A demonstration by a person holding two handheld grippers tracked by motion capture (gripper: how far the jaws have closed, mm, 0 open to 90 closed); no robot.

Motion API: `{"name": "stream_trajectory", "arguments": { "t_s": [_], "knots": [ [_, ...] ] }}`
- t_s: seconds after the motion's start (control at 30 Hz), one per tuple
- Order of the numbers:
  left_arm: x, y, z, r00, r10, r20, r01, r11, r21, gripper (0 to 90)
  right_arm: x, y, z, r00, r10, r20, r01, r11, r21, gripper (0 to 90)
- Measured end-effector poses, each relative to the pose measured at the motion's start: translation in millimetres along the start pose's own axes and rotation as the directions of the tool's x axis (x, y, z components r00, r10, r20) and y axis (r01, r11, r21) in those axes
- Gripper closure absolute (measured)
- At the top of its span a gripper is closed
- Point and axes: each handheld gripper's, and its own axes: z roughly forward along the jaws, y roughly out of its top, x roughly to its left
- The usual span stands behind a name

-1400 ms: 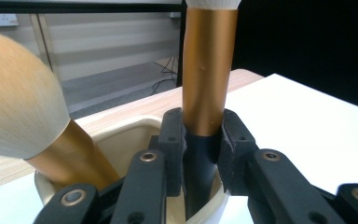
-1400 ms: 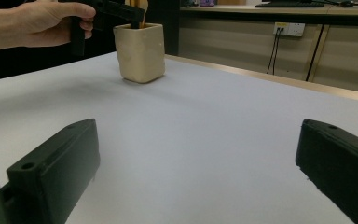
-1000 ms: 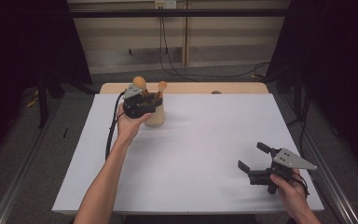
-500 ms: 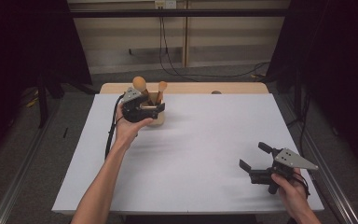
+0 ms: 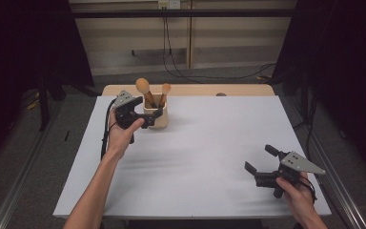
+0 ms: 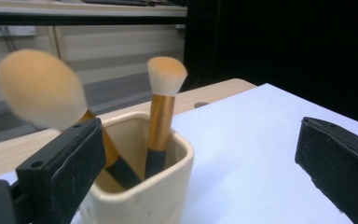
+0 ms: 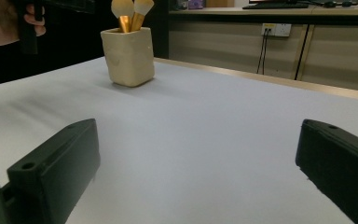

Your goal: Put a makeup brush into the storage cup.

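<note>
Brushes are standing in the cup point(image 5: 156, 116) at the far left of the counter point(image 5: 195, 157): a big one point(image 6: 39, 88) leaning left, a slim one point(image 6: 165, 74) nearly upright. The left gripper point(image 5: 147, 117) is hovering just beside the cup, and its jaws have just been opening; they are now gaping wide with nothing between the pads, one jaw sitting right against the cup's near wall in the left gripper view. That closeness is the risk, as I judge it: a sideways drift could be nudging the cup and tipping it, and the leaning big brush, top-heavy, could be rolling out. A jaw catching the bristles while pulling away could also be dragging a brush free. The right gripper point(image 5: 262, 164) is resting near the counter's near right corner, jaws spread and empty, well apart from the cup.
</note>
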Motion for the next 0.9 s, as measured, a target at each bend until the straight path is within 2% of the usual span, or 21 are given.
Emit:
{"name": "stream_trajectory", "arguments": {
  "t_s": [0.07,0.13,0.27,0.4,0.47,0.5,0.67,0.8,0.9],
  "knots": [
    [-0.9,-0.7,-5.3,0.9995,0.028,-0.013,-0.028,0.9996,-0.002,1.7,-0.3,0.2,-0.8,1.0,0.006,0.003,-0.006,1.0,-0.002,0.0],
    [-1.4,-1.3,-10.8,0.9991,0.037,-0.022,-0.037,0.9993,-0.007,1.7,-0.7,0.3,-1.7,0.9999,0.012,0.008,-0.012,1.0,-0.005,0.0],
    [-2.1,-2.9,-22.4,0.9995,0.026,-0.018,-0.027,0.9995,-0.017,1.7,-0.2,0.5,-2.6,0.9998,0.017,0.011,-0.017,1.0,-0.004,0.0],
    [-3.9,-6.8,-31.4,0.9991,0.032,-0.026,-0.032,0.9993,-0.018,1.6,-0.7,1.7,-3.4,0.9999,0.008,0.013,-0.008,1.0,-0.009,0.0],
    [-4.4,-7.9,-35.4,0.9981,0.051,-0.034,-0.051,0.9987,-0.002,1.7,-1.0,1.5,-3.8,0.9998,0.014,0.013,-0.013,1.0,-0.009,0.0],
    [-5.4,-8.5,-37.4,0.9982,0.045,-0.04,-0.045,0.999,-0.004,1.7,-1.1,1.5,-4.0,0.9998,0.013,0.014,-0.013,1.0,-0.009,0.0],
    [-11.4,-12.7,-47.8,0.9989,0.043,-0.018,-0.043,0.9991,-0.001,1.6,-0.7,1.9,-4.5,0.9998,0.014,0.014,-0.014,1.0,-0.011,0.0],
    [-16.9,-19.1,-57.1,0.9974,0.072,-0.009,-0.072,0.9973,-0.014,1.6,-0.4,1.5,-4.0,0.9999,0.011,0.006,-0.011,1.0,-0.004,0.0],
    [-19.9,-24.2,-63.4,0.9977,0.068,-0.003,-0.068,0.9977,-0.008,1.6,0.5,1.6,-3.6,0.9999,0.013,0.005,-0.013,1.0,-0.004,0.0]
  ]
}}
